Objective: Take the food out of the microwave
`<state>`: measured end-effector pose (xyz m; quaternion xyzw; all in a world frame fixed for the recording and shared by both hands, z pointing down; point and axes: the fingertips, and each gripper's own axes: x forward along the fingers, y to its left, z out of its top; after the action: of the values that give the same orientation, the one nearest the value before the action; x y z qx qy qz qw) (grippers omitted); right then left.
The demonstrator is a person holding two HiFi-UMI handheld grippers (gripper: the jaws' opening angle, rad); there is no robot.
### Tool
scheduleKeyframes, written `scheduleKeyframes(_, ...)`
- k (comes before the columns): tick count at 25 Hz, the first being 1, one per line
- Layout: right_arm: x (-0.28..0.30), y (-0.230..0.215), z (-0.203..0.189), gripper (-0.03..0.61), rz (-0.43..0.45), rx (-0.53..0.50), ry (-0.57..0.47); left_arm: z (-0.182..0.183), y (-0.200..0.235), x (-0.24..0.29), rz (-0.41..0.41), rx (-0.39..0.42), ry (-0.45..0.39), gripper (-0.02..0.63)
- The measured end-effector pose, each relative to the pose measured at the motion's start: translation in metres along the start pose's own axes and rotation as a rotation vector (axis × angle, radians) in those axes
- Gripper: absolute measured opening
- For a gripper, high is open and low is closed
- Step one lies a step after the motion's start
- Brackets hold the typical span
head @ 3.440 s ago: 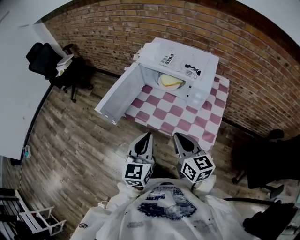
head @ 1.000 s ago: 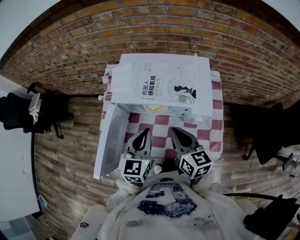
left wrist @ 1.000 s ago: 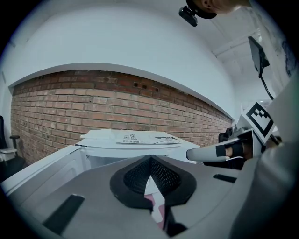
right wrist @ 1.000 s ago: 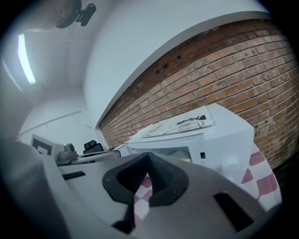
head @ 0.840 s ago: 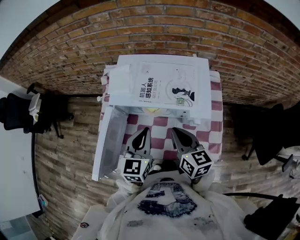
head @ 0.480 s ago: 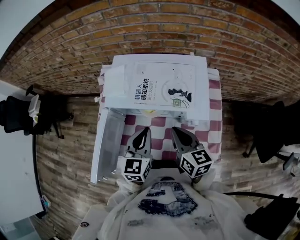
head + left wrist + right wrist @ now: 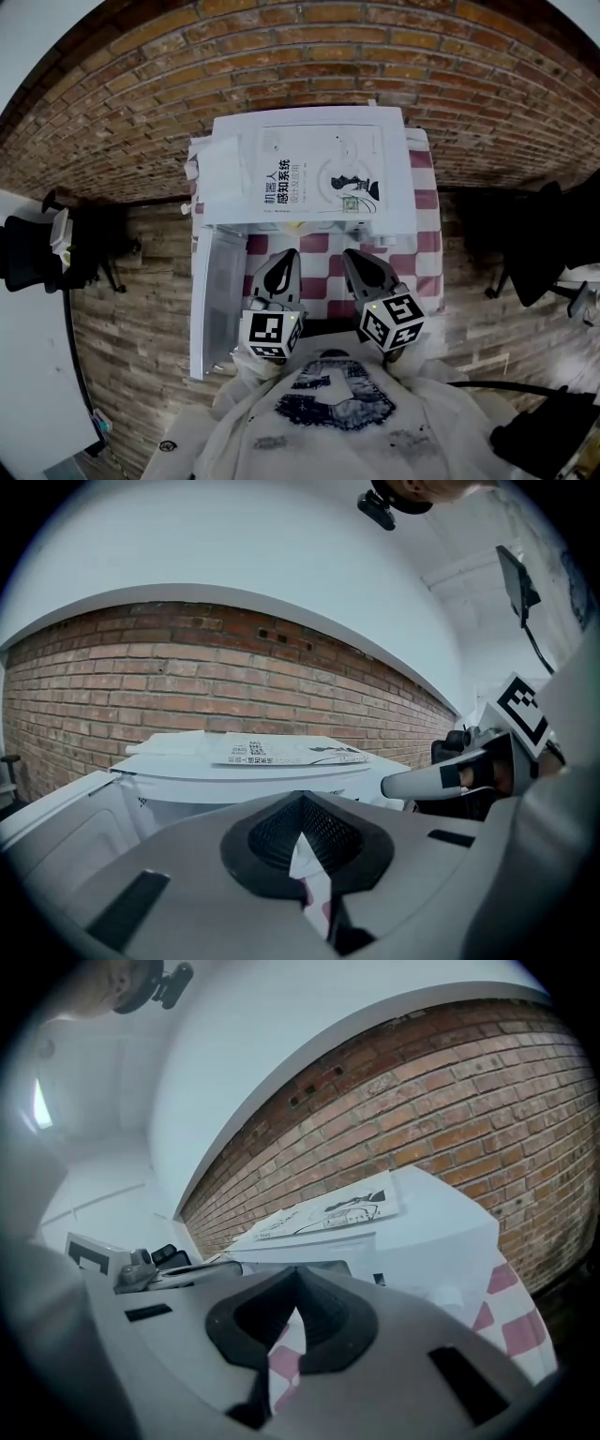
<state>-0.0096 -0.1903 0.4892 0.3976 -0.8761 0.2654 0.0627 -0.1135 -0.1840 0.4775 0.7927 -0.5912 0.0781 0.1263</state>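
**Reach toward the open microwave, both hand-held grippers clenched**

Read left to right in the head view. To the left of the left hand-held gripper (image 7: 284,262), the white microwave door (image 7: 217,300) stands swung open toward the person. The left hand-held gripper is clenched, its jaws together on nothing. It points at the front of the white box-shaped microwave (image 7: 398,187), which stands just ahead of it on a worktop covered by a red-and-white checked cloth (image 7: 322,279). The cloth shows between the two hand-held grippers. The right hand-held gripper (image 7: 354,264), just beside the left one, is likewise clenched and empty. A printed paper sheet (image 7: 319,178) lies flat on the microwave's top, ahead of both. The food shows in no view. The microwave's top hides the cavity from above, and each gripper view shows mostly its own jaws and the casing. The food is judged to lie inside, ahead of and between the two hand-held grippers.

The step in hand, as judged, is the reach toward the cavity. To do it well, part the jaws before they enter the opening and lower both hand-held grippers to the cavity floor. Keep the left one clear of the door at its left. Take whatever carries the food at opposite sides, hold it level, and draw it straight back over the cloth.
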Motion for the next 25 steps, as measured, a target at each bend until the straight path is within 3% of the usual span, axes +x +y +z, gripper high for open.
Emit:
scheduleKeyframes(11, 0.002, 0.018, -0.014, 0.014, -0.081, -0.003, -0.023, -0.018, 0.014, 0.0, -0.073, -0.02, -0.008, 0.008)
scheduleKeyframes(19, -0.002, 0.023, -0.016, 0.014, -0.127, -0.015, -0.037, -0.044, 0.027, 0.009, -0.09, -0.139, 0.038, 0.009)
scheduleKeyframes(25, -0.002, 0.024, -0.018, 0.014, -0.145, -0.02, -0.043, -0.061, 0.029, 0.016, -0.101, -0.141, 0.07, 0.012)
